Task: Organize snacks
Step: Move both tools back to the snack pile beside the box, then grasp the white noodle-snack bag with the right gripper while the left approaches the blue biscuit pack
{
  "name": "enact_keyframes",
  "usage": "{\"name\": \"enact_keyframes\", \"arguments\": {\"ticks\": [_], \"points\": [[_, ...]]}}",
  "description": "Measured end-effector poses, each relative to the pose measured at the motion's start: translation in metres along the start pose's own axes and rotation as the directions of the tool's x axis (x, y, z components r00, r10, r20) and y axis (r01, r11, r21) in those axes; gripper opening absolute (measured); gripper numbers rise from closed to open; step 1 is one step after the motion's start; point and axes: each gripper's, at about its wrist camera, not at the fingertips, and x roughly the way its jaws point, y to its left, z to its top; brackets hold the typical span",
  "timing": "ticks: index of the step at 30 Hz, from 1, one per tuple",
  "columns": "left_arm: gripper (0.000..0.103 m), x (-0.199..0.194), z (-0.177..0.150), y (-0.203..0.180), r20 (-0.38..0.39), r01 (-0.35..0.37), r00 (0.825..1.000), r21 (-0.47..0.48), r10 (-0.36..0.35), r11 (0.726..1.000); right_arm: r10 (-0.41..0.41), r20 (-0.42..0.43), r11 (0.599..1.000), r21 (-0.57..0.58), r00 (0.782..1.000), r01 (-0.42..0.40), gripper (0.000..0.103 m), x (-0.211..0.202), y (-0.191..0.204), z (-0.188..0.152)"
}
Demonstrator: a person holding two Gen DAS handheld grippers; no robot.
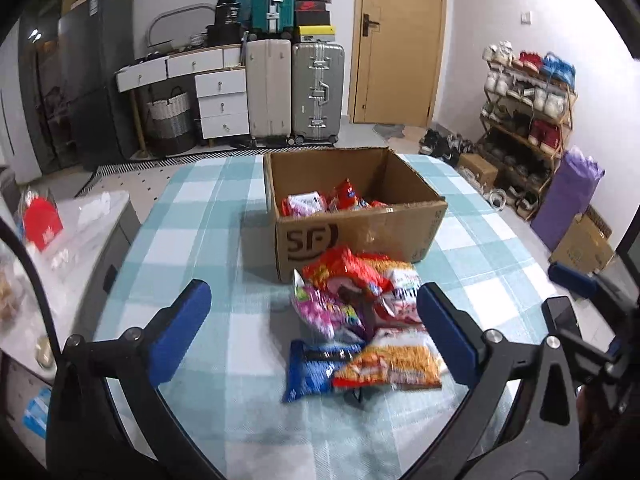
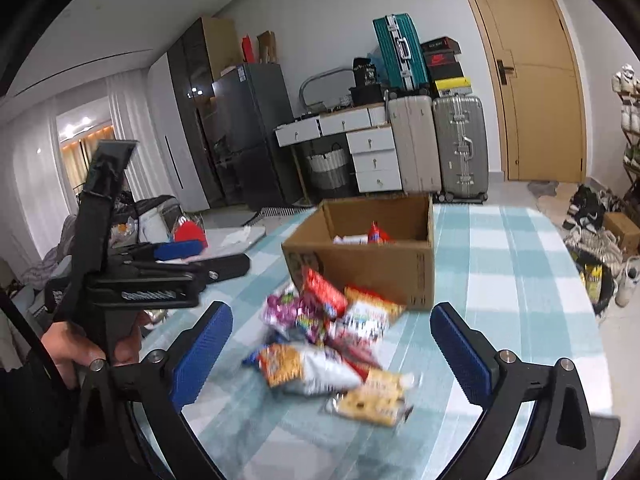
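Both your grippers hang wide apart with nothing between the pads: the left gripper (image 1: 312,320) and right gripper (image 2: 332,344) hover over the snack pile (image 1: 360,320) on the checked tablecloth (image 1: 192,216). The pile lies just before the cardboard box (image 1: 360,232), where a few packets (image 1: 328,200) already sit

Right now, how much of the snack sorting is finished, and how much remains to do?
Partly done. A few packets already lie inside the cardboard box. Nothing is in hand: the left gripper and the right gripper are both open and empty, above the table. Left to do: the pile of snack packets lies on the checked tablecloth in front of the box, including a blue packet.
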Motion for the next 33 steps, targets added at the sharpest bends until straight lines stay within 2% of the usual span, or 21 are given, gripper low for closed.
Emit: {"name": "enact_keyframes", "arguments": {"ticks": [5,12,16,19,24,30,33], "points": [[0.103,-0.001,-0.036,0.002,-0.011,-0.014,1.000,0.031,0.014,0.999,0.036,-0.054,0.998,0.048,0.998,-0.034,0.101,0.009,-0.006,-0.027],[0.103,0.016,-0.066,0.028,-0.021,-0.015,1.000,-0.040,0.014,0.999,0.102,-0.118,0.984,0.158,0.988,-0.083,0.102,0.034,-0.019,-0.049],[0.103,0.035,-0.074,0.040,-0.041,-0.008,0.999,-0.071,0.005,0.997,0.155,-0.152,0.975,0.183,0.976,-0.126,0.102,0.048,-0.018,-0.055],[0.103,0.048,-0.082,0.042,-0.049,-0.037,0.998,-0.086,0.033,0.996,0.184,-0.169,0.966,0.211,0.968,-0.147,0.101,0.059,-0.018,-0.057],[0.103,0.063,-0.091,0.049,-0.064,-0.024,0.998,-0.120,0.017,0.992,0.211,-0.223,0.956,0.251,0.952,-0.153,0.101,0.081,-0.016,-0.058],[0.103,0.072,-0.090,0.058,-0.083,-0.008,0.997,-0.162,-0.006,0.987,0.274,-0.237,0.926,0.327,0.932,-0.188,0.101,0.103,-0.017,-0.057],[0.103,0.075,-0.090,0.061,-0.095,0.004,0.995,-0.175,-0.021,0.985,0.313,-0.233,0.896,0.393,0.921,-0.206,0.101,0.112,-0.022,-0.057]]}}
